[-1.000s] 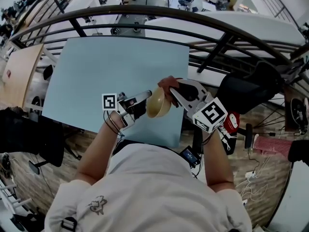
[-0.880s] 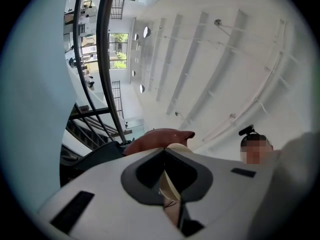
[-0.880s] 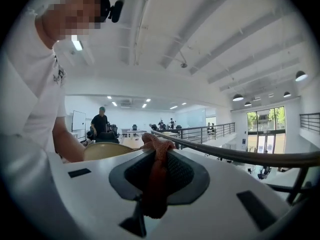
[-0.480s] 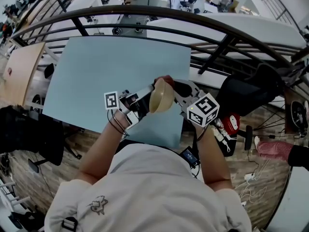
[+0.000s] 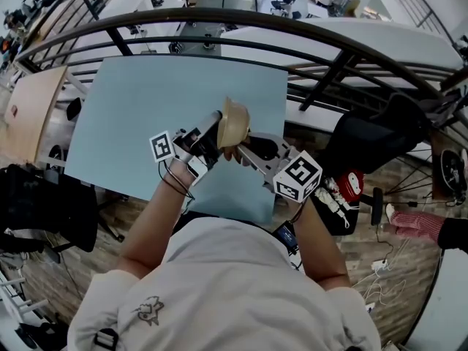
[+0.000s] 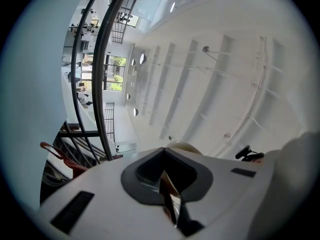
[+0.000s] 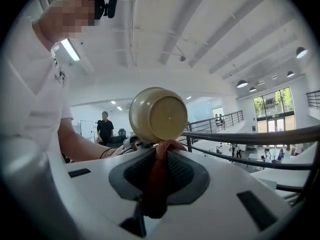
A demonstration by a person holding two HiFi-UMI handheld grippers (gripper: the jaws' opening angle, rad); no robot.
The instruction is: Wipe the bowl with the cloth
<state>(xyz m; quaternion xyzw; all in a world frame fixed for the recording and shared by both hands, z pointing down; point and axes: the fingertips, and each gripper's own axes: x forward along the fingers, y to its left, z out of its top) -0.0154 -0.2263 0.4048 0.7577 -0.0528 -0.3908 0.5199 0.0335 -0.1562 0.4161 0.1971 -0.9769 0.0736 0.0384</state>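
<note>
Gripping the tan bowl (image 5: 234, 123) by its rim with the left gripper (image 5: 217, 121), jaws pinched almost together on the thin wall. Held up in the air over the near right part of the light blue table (image 5: 139, 101), tipped on its side, base turned toward the right gripper (image 5: 241, 150). Clamped between that gripper's jaws, 1 reddish cloth (image 7: 157, 176), bunched into a narrow fold and poking out past the tips. Seen in the right gripper view, cloth's front end meeting the bowl's outer wall just below the base. Both grippers close together above the table's near right corner. Beyond the far edge, a dark curved railing (image 5: 307, 31).
</note>
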